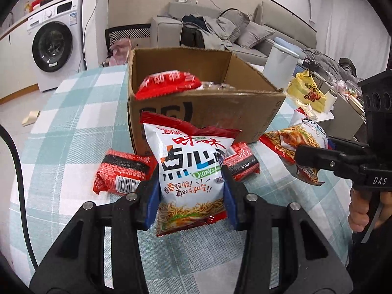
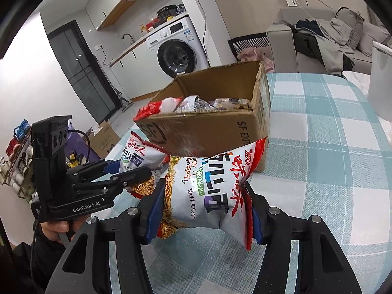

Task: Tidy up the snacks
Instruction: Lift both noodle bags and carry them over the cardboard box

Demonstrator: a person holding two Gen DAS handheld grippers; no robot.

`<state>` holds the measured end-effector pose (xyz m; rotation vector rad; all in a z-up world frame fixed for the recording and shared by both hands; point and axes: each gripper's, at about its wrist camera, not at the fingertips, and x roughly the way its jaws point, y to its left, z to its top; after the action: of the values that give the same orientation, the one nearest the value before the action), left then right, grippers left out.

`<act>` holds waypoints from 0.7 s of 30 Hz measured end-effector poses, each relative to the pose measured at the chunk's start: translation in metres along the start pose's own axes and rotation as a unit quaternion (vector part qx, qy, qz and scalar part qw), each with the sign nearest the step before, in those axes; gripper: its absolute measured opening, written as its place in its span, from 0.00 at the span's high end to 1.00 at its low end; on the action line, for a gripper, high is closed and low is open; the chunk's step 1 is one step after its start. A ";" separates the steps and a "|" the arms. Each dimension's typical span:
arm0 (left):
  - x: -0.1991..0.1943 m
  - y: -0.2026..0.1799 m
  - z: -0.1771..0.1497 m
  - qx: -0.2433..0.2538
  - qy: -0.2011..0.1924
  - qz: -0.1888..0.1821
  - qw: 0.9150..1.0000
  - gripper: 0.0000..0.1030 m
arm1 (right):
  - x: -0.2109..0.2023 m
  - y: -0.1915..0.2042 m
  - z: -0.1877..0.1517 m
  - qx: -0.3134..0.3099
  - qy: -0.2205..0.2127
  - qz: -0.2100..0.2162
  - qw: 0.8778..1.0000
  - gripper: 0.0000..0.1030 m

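Observation:
My left gripper is shut on a white-and-red noodle snack bag, held upright just above the checked tablecloth. Behind it stands an open cardboard box with a red packet and other snacks inside. Two red packets lie on the cloth at the box's foot. My right gripper is shut on a second snack bag of the same kind, tilted sideways in front of the box. In the right wrist view the left gripper and its bag show at the left.
A washing machine stands at the back left and a grey sofa piled with clothes behind the table. A white bin and a yellow bag sit to the right. A person's hand holds the right gripper's handle.

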<state>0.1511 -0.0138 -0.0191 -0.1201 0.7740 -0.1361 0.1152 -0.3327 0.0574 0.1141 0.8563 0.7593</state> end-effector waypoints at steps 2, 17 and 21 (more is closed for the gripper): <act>-0.007 -0.002 0.001 0.002 -0.008 0.003 1.000 0.60 | -0.002 0.001 0.002 0.000 -0.006 0.000 1.000 0.44; -0.037 -0.006 0.010 0.001 -0.044 0.009 0.999 0.60 | -0.021 0.004 0.010 0.013 -0.056 -0.002 0.998 0.44; -0.045 -0.005 0.014 0.000 -0.054 0.011 0.998 0.60 | -0.025 0.006 0.013 0.018 -0.075 -0.006 0.997 0.44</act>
<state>0.1289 -0.0104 0.0229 -0.1177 0.6672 -0.1071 0.1107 -0.3421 0.0839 0.1945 0.7281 0.7148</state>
